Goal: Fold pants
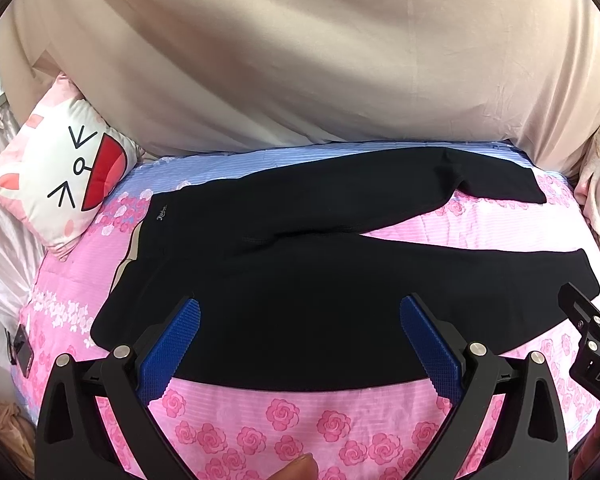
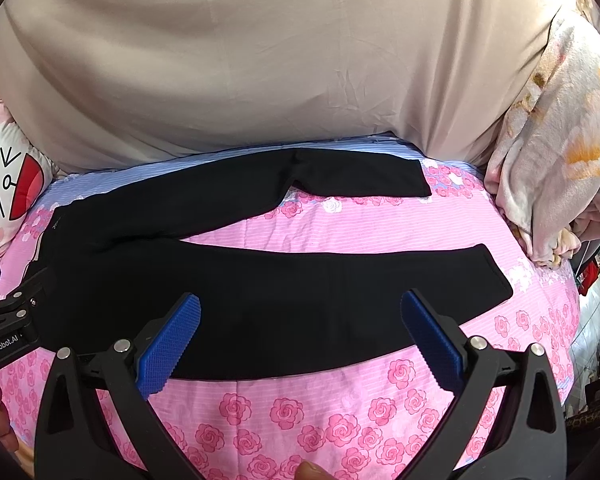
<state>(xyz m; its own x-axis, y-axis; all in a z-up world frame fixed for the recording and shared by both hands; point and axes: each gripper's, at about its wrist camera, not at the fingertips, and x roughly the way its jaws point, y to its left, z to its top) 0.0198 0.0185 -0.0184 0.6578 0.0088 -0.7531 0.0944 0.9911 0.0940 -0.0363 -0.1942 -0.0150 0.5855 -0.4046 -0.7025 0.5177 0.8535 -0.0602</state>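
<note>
Pants [image 1: 300,280] lay flat on the bed [image 1: 320,412], black against the pink rose sheet, waistband toward the cat pillow [image 1: 68,168] on the left and both legs running right. The legs were splayed apart in a narrow V, the far leg [image 2: 340,178] kinked near its knee and lying close to the beige cover [image 2: 240,72] that rose behind the bed, the near leg [image 2: 360,292] along the front. That spread suggested the garment had only been laid out and no fold made yet.

The left gripper [image 1: 300,344] hung over the seat and thigh area, its jaws released and wide, the blue pads [image 1: 172,348] clear of the cloth and holding nothing. The right gripper [image 2: 300,340] hung over the middle of the near leg, jaws likewise spread and empty. The two sat side by side near the front edge, probably so each could pinch the near leg's hem side and carry it over onto the far leg. A crumpled floral blanket [image 2: 560,140] lay at the right, well clear of the cuffs.
</note>
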